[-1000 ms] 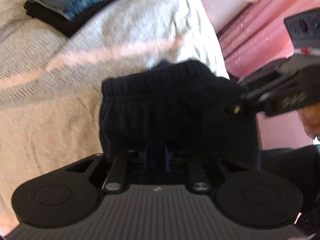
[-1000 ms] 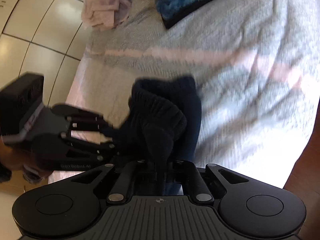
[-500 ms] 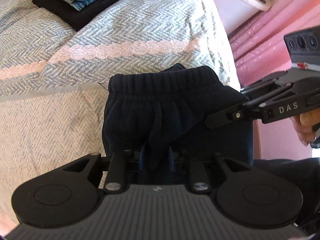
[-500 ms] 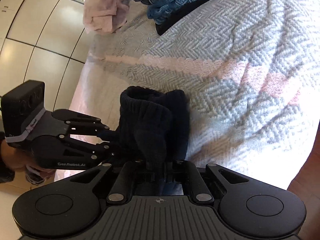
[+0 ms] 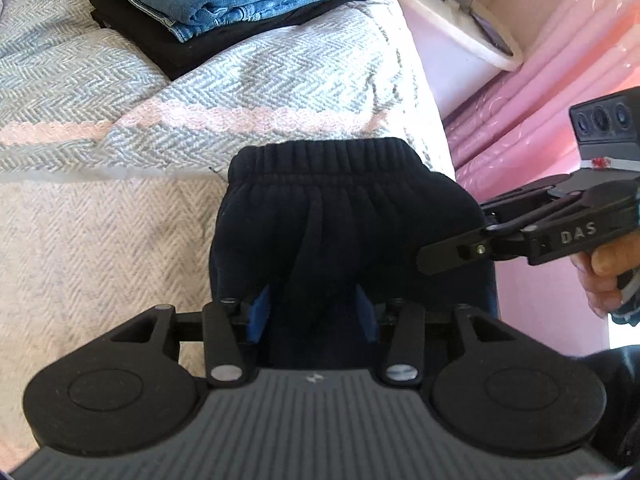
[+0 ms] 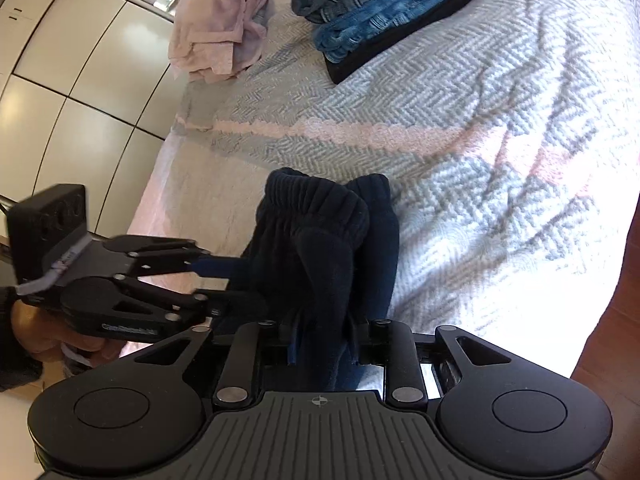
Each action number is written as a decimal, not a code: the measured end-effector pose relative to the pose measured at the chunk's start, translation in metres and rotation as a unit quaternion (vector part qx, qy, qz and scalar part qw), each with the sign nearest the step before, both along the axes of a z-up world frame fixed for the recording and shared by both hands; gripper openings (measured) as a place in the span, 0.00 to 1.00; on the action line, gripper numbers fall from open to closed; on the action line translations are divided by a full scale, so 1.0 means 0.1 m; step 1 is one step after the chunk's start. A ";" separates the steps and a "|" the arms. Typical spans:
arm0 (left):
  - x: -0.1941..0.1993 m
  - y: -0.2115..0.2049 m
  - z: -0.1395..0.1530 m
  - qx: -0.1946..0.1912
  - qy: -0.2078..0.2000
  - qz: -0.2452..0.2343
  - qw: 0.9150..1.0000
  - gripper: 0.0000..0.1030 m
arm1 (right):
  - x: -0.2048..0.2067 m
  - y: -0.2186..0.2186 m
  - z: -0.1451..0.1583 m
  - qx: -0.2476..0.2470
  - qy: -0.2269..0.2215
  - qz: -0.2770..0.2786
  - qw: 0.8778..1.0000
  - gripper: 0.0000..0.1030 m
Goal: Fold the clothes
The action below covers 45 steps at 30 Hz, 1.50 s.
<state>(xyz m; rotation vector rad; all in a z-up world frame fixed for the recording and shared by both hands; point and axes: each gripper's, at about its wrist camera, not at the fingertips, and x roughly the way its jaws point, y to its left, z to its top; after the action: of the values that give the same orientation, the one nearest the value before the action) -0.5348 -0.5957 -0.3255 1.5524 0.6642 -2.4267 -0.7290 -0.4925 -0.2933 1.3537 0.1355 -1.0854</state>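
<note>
Folded dark navy sweatpants (image 5: pixel 340 208) lie on the herringbone bedspread (image 5: pixel 120 208) near its right edge, elastic waistband at the far end. My left gripper (image 5: pixel 312 312) stands open at the near end, its blue pads (image 5: pixel 258 312) apart with loose fabric bulging between them. The right gripper (image 5: pixel 440 256) reaches in from the right side. In the right wrist view the sweatpants (image 6: pixel 332 232) bunch up between the narrow fingers of my right gripper (image 6: pixel 324 336), which is shut on them. The left gripper (image 6: pixel 224 282) shows there at the left, fingers spread.
A stack of folded jeans on a black garment (image 5: pixel 240 8) sits at the far end of the bed. A crumpled pink garment (image 6: pixel 220 28) lies beyond it. Pink curtains (image 5: pixel 540 100) hang right of the bed, pale wardrobe doors (image 6: pixel 80 80) to the left.
The left gripper's fingers have spread apart, letting go of the fabric. The sweatpants have settled lower on the bedspread. The right gripper keeps its hold.
</note>
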 end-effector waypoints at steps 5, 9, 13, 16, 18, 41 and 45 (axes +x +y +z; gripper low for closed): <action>0.05 -0.04 -0.06 0.007 0.025 0.014 1.000 0.40 | -0.06 -0.09 0.07 -0.008 -0.003 -0.039 0.999 0.25; 0.09 -0.06 -0.04 0.004 0.042 0.026 0.999 0.40 | -0.07 -0.27 -0.08 0.006 -0.033 -0.045 0.998 0.20; 0.17 -0.02 0.21 -0.023 0.072 0.039 0.996 0.40 | 0.01 -0.51 0.23 -0.046 -0.023 0.015 0.999 0.05; 0.10 -0.01 0.16 -0.034 0.061 0.053 0.996 0.39 | 0.10 -0.60 0.49 -0.110 0.020 0.066 0.991 0.05; -0.04 0.04 0.03 -0.048 0.046 0.042 0.997 0.39 | -0.04 -0.60 0.22 -0.083 0.017 0.042 0.995 0.05; 2.15 0.78 0.80 -0.130 -0.098 0.286 0.944 0.41 | -0.02 -0.32 0.48 -0.088 0.157 0.102 0.978 0.42; 2.91 1.22 0.77 -0.102 -0.103 0.386 0.911 0.42 | 0.44 -0.38 0.52 -0.114 0.154 0.206 0.960 0.42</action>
<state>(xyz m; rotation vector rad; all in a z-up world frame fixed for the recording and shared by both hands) -0.2441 -0.4738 -0.2484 1.1347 0.7653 -1.6567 -0.6850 -0.5303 -0.2414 0.8910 0.4858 -0.9167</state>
